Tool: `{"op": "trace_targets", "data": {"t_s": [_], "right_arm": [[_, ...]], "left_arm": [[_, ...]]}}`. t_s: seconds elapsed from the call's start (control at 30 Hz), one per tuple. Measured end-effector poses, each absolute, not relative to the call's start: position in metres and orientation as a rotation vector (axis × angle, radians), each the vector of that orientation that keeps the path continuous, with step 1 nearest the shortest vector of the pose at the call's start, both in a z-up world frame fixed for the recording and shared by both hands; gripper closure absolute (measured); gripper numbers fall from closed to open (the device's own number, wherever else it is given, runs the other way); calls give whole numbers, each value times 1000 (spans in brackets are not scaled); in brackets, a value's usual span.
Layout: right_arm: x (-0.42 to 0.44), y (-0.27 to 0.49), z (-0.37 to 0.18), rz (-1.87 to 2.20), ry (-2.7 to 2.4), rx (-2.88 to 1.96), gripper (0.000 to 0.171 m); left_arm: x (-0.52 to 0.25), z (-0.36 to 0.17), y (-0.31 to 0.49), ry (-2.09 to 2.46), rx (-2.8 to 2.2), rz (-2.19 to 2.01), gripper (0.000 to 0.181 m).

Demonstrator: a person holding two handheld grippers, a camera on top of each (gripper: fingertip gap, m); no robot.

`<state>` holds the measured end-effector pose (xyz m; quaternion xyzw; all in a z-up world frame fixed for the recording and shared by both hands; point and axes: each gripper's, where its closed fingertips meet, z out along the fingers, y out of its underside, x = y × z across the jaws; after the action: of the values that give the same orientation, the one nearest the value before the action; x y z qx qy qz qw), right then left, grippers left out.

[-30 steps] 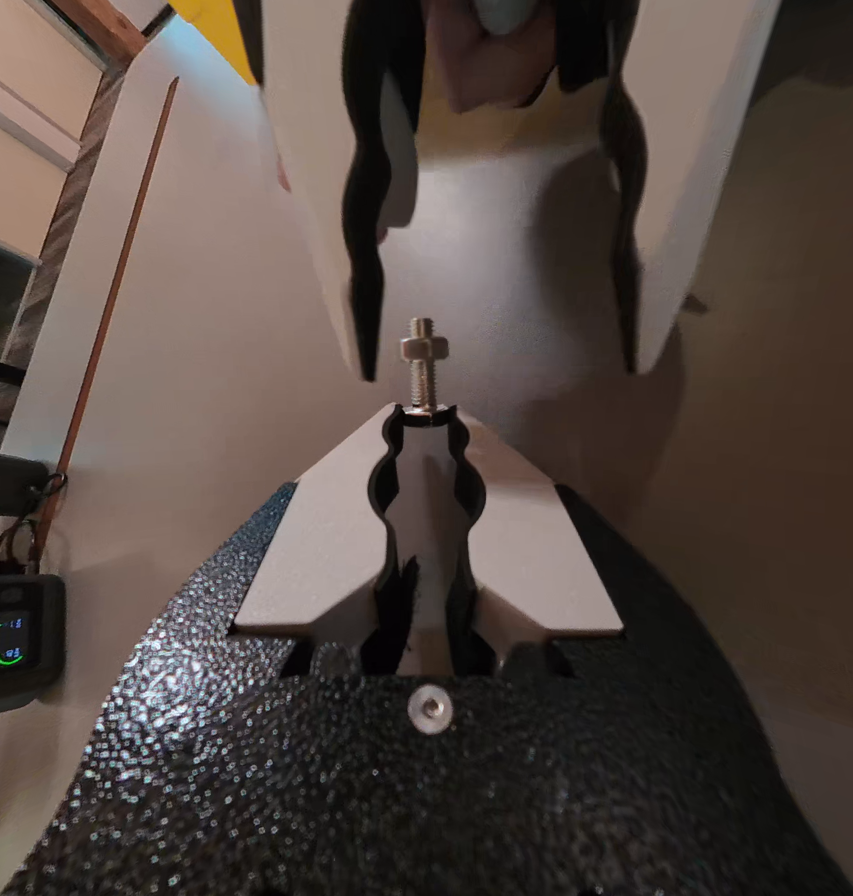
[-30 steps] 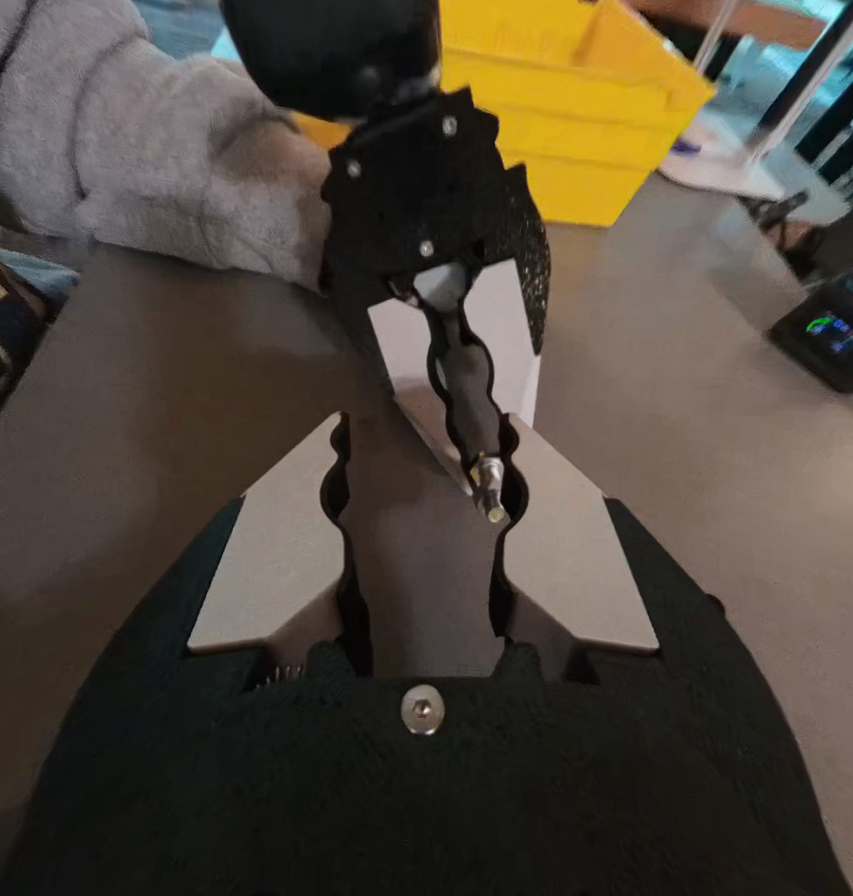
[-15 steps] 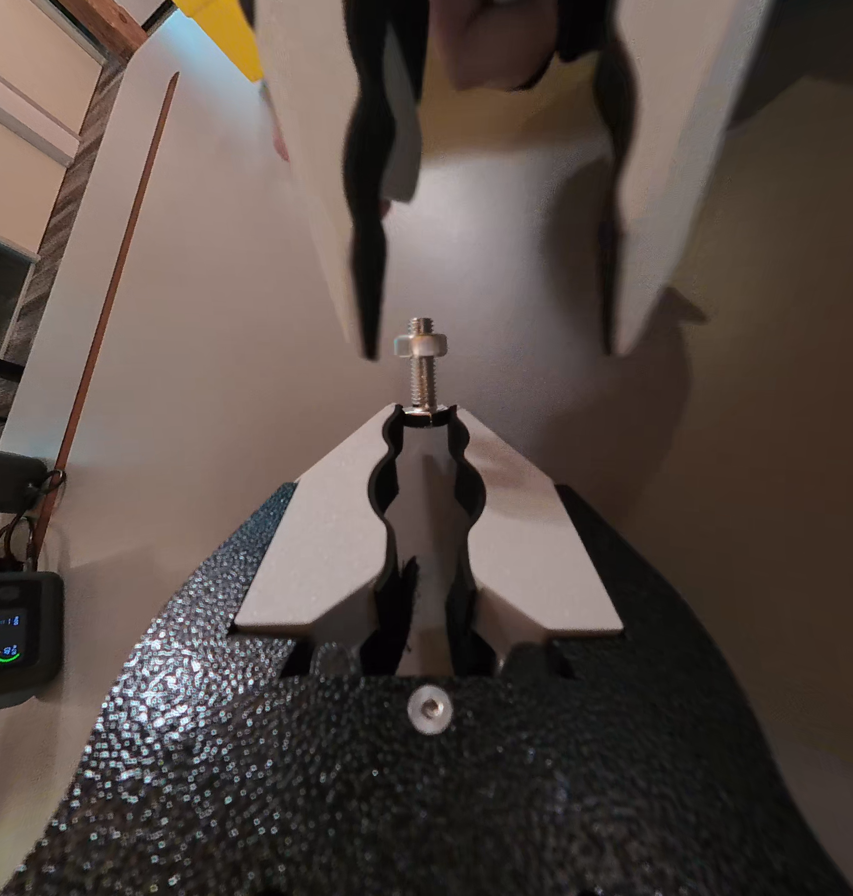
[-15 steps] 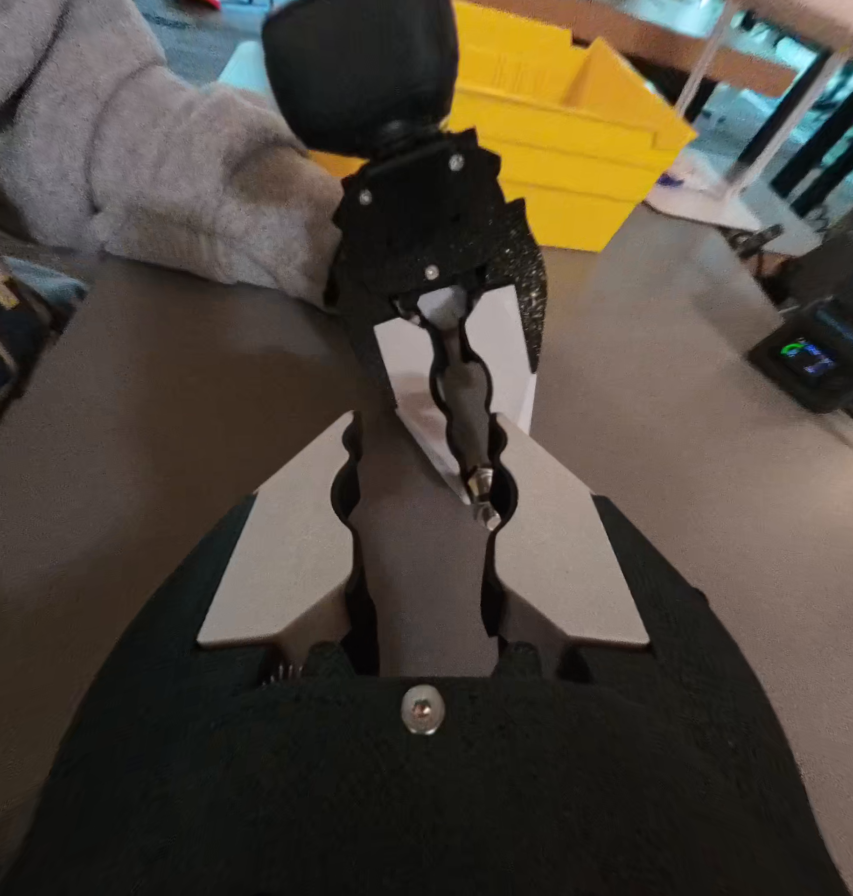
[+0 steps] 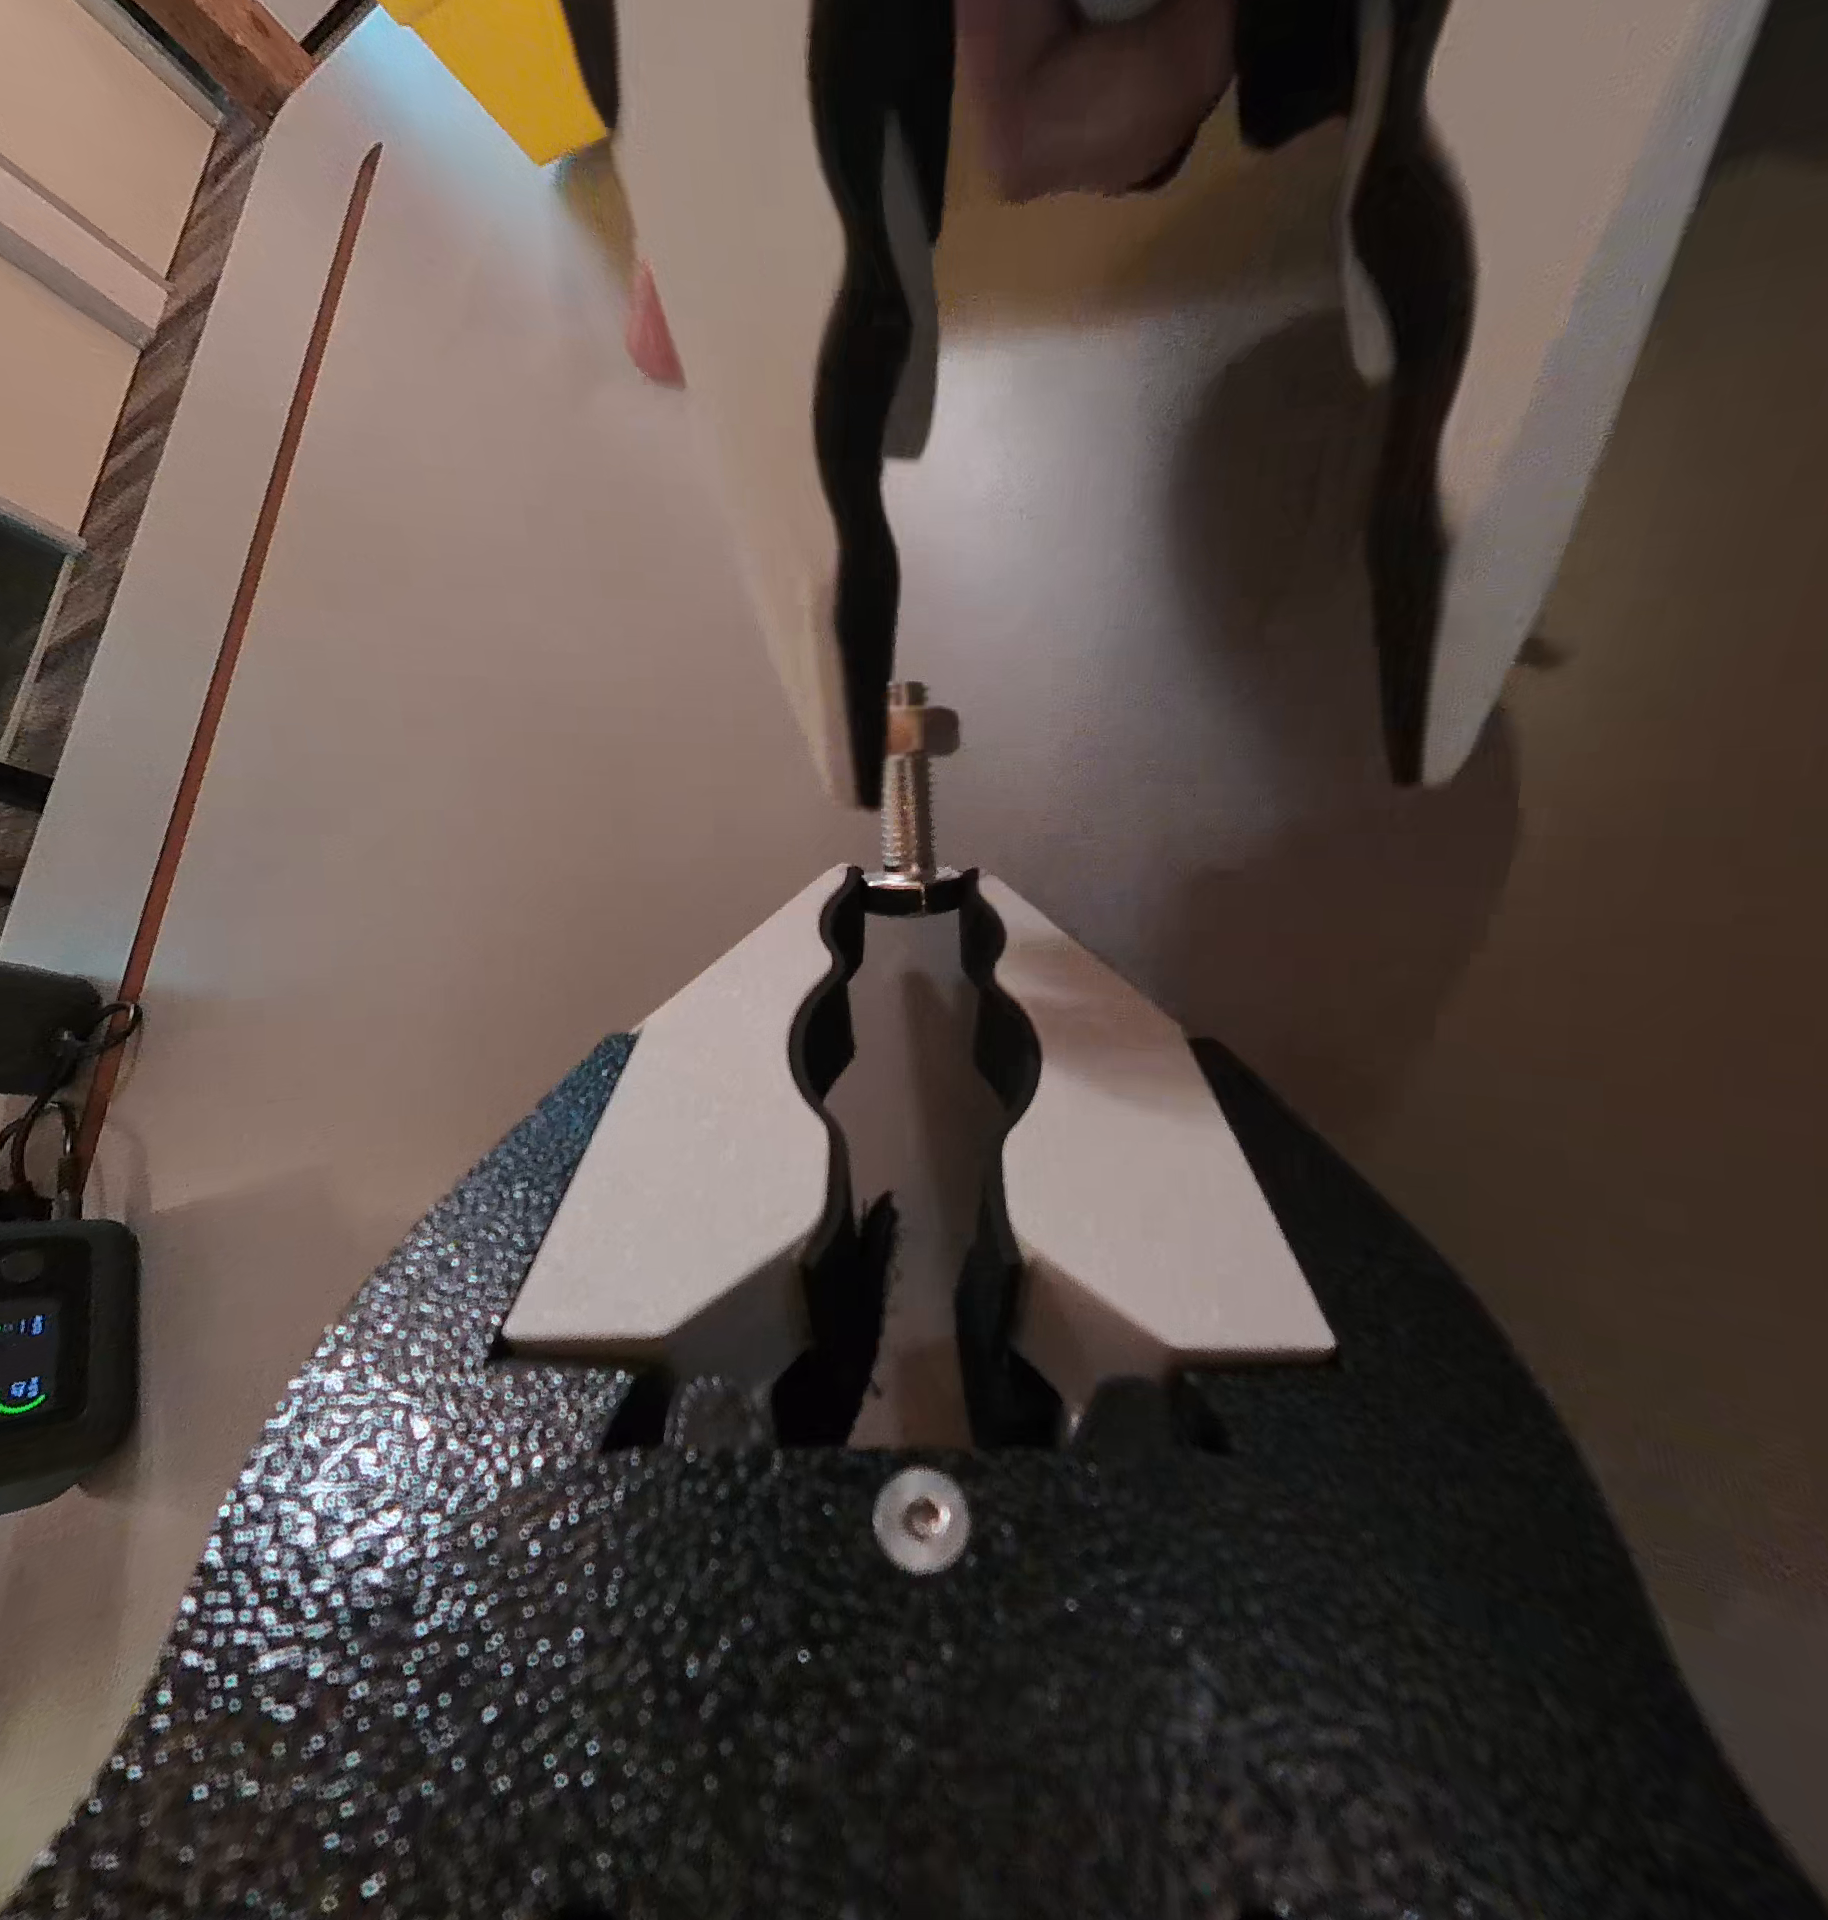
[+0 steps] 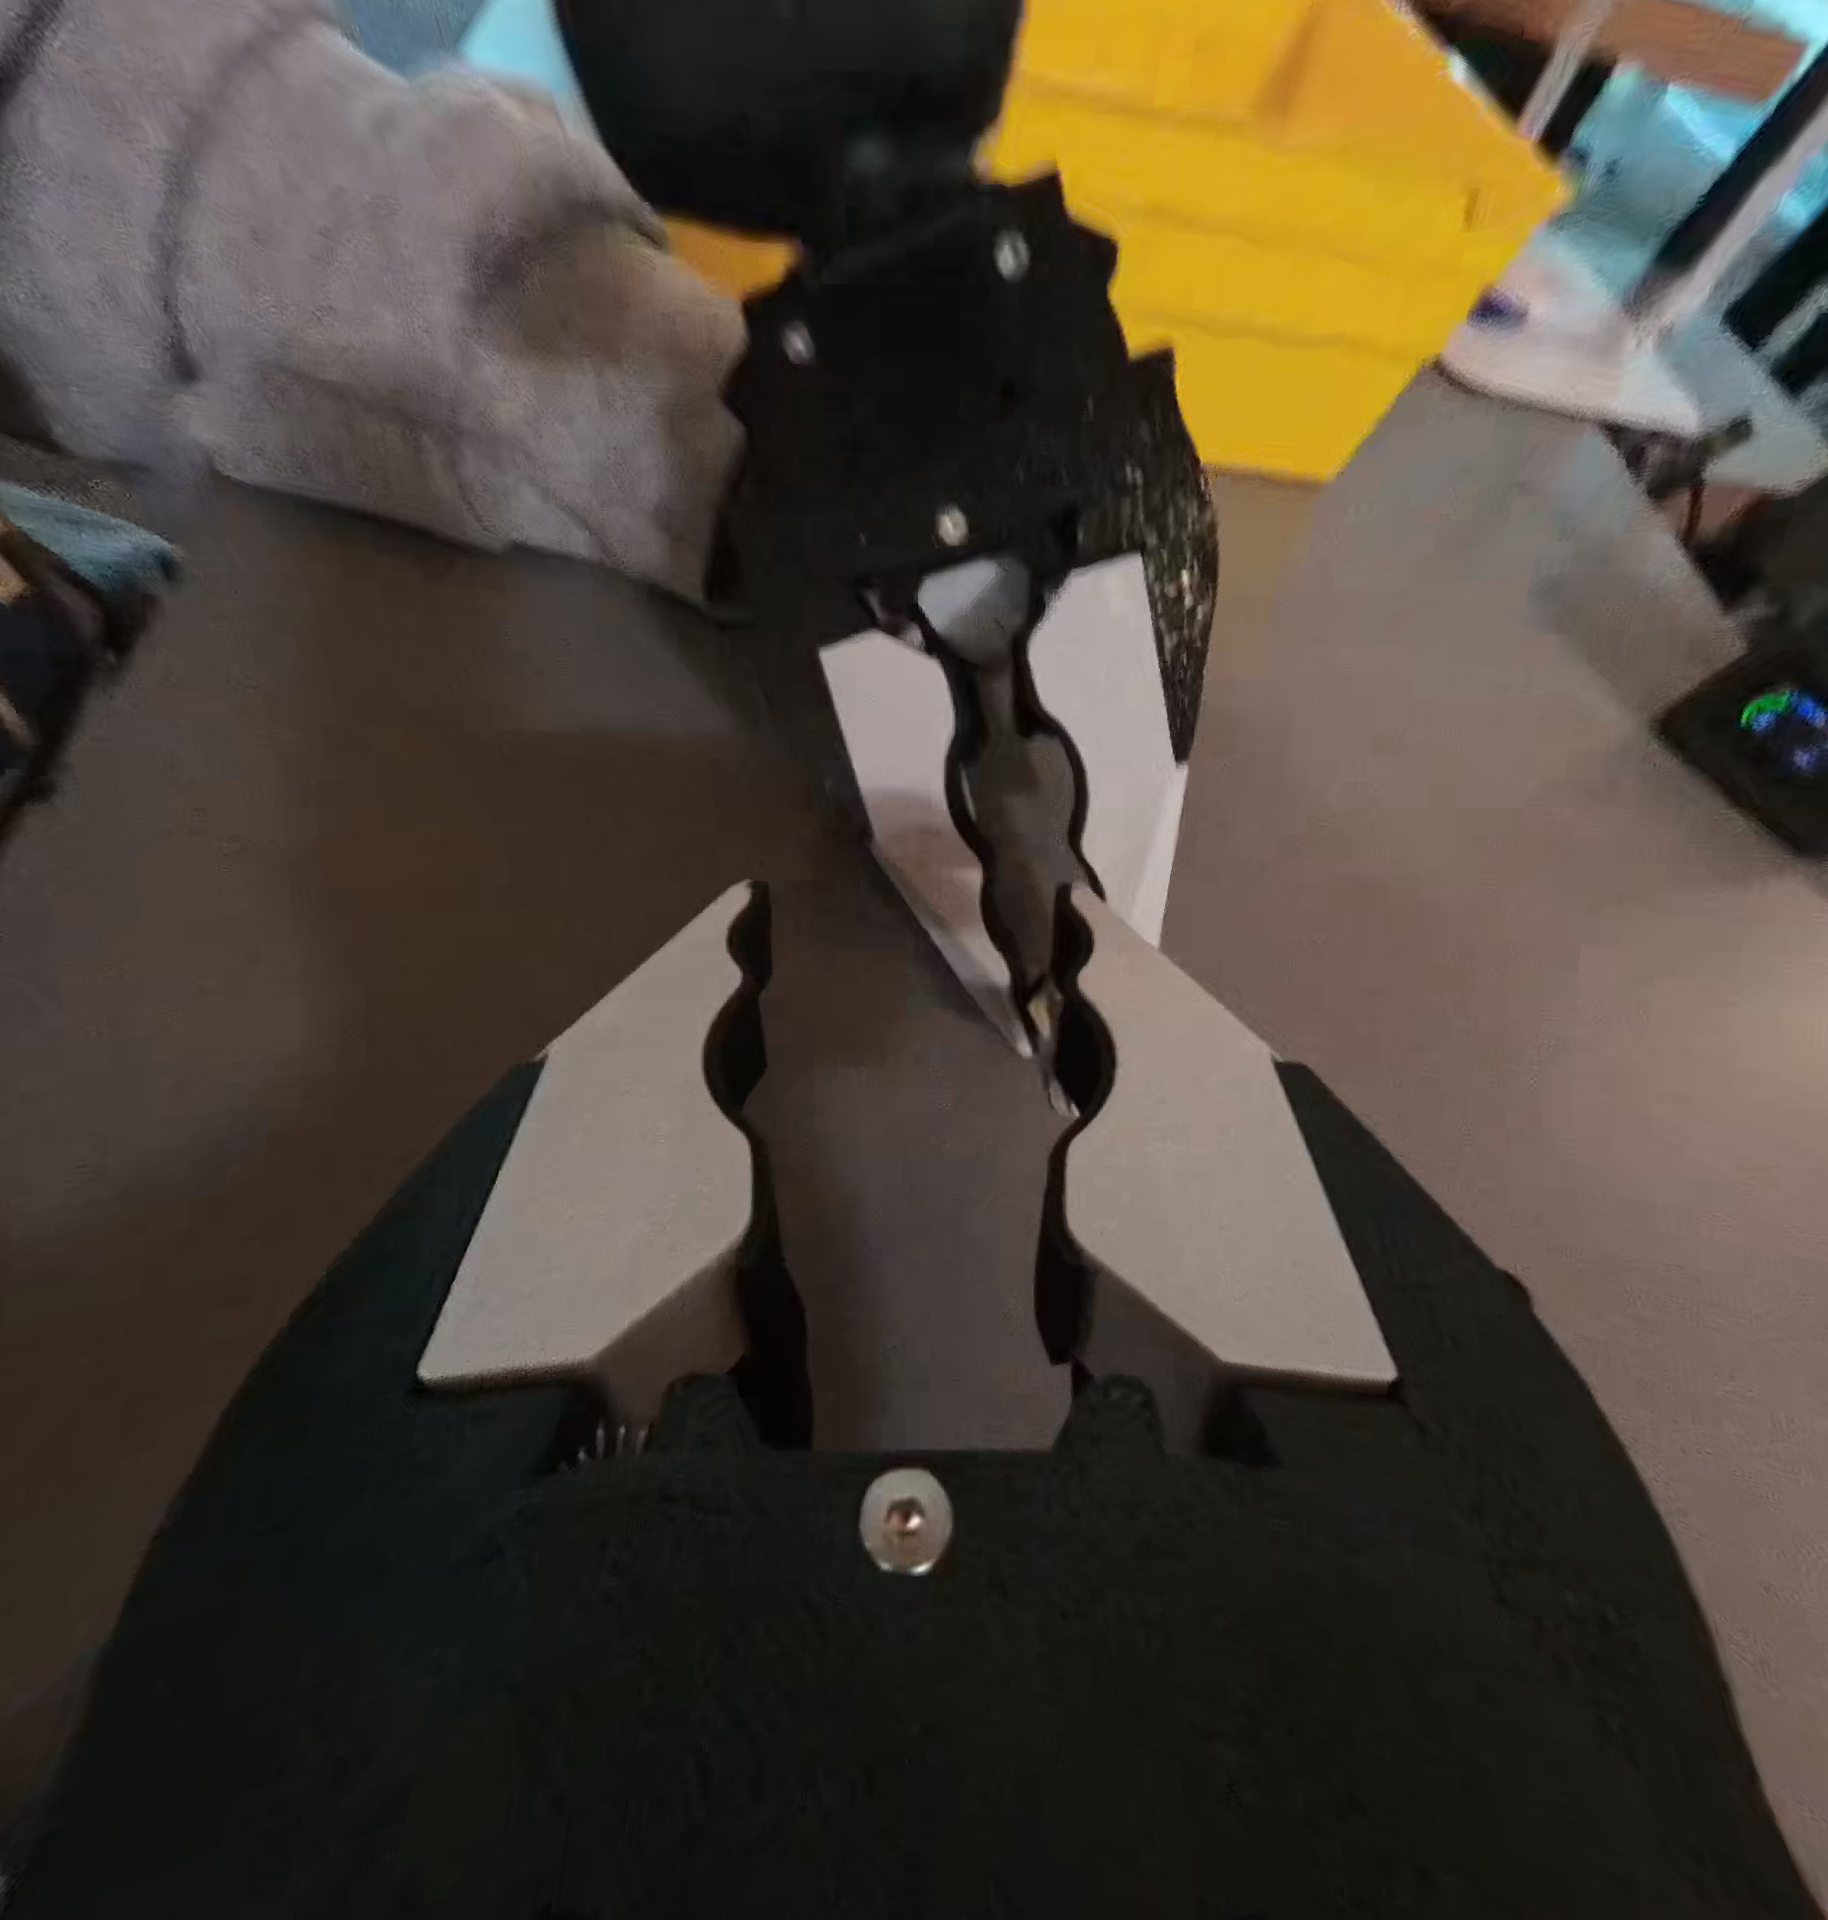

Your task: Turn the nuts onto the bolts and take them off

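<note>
Left tongs (image 5: pixel 915 883): you have them clamped on the bolt (image 5: pixel 908 800) by its head.
Nut (image 5: pixel 920 730): sits near the bolt's tip, barely threaded by the look of it.
Right tongs (image 5: pixel 1138 790): spread wide around the nut, gripping nothing.
Left to do: probably most of the turning.

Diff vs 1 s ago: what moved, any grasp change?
The right tool, open, has shifted so that one of its fingers now sits right at the nut; the nut is not yet gripped. No grasp change: the left tool stays shut on the bolt, with the nut still near the bolt's tip. The grey table is unchanged.
</note>
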<state>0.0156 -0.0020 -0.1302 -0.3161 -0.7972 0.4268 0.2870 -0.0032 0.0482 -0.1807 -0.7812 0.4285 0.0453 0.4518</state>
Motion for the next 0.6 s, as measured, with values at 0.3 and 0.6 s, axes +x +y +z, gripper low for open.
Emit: {"op": "trace_targets", "data": {"t_s": [0.3,0.6], "right_arm": [[26,41,-168,1015,-2200,-1284,113],[14,5,-130,1129,-2108,-900,117]], "left_arm": [[-3,-181,48,1055,-1930,110,165],[-4,-182,49,1054,-1934,114,165]]}}
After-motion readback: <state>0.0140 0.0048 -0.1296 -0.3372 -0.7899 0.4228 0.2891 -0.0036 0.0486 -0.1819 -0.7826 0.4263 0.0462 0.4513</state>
